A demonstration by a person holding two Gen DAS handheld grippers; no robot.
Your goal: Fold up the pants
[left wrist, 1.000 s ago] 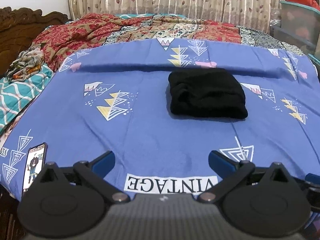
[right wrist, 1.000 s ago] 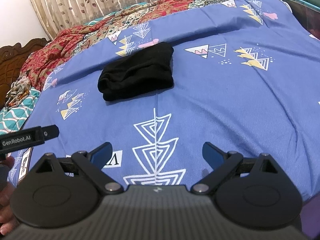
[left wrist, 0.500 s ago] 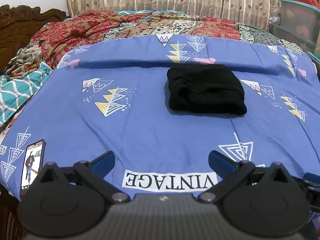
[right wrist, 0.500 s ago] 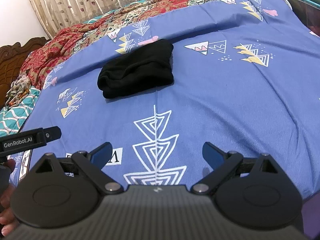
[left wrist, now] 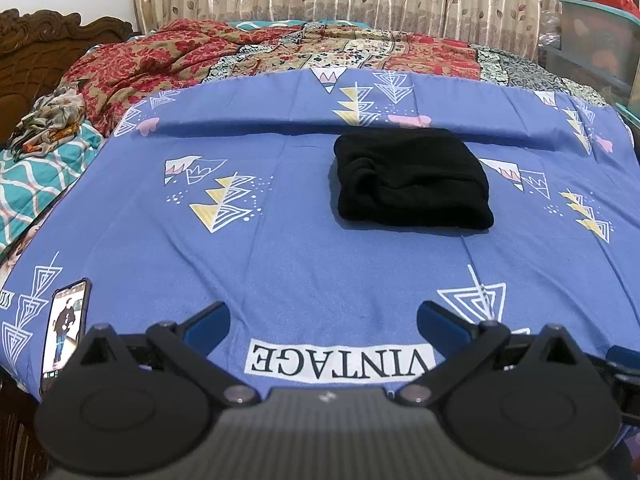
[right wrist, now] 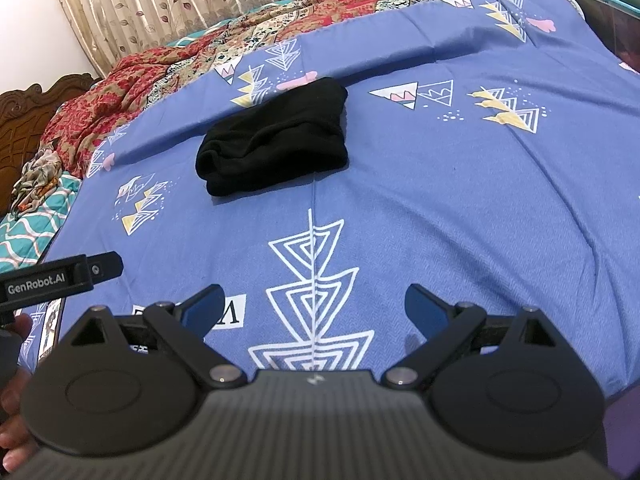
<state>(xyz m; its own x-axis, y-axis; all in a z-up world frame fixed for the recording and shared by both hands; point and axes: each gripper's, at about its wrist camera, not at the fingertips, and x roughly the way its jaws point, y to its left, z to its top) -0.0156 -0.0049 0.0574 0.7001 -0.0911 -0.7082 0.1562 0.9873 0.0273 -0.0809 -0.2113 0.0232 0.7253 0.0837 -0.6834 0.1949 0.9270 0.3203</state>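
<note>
The left gripper (left wrist: 322, 322), black with blue finger pads, hangs at the near edge of the blue printed bedsheet (left wrist: 280, 264), its jaws spread wide with nothing between them, just above the white "VINTAGE" label (left wrist: 340, 360). The right gripper (right wrist: 314, 306) is likewise wide and empty, just right of that label.

Well beyond the label, toward the patterned quilt (left wrist: 280, 52), the black pants (left wrist: 412, 180) lie as a compact folded bundle, apart from both grippers. The fold looks finished, so the sensible thing is to leave it alone; if tidying were wanted, press the bulging left edge flat rather than lift the stack.

Left of the label, a smartphone (left wrist: 66, 330) lies at the sheet's edge, partly behind the gripper body. How many layers the bundle has and whether its edges line up cannot be made out in the dark cloth. A hand (right wrist: 16, 408) shows only as a sliver.
</note>
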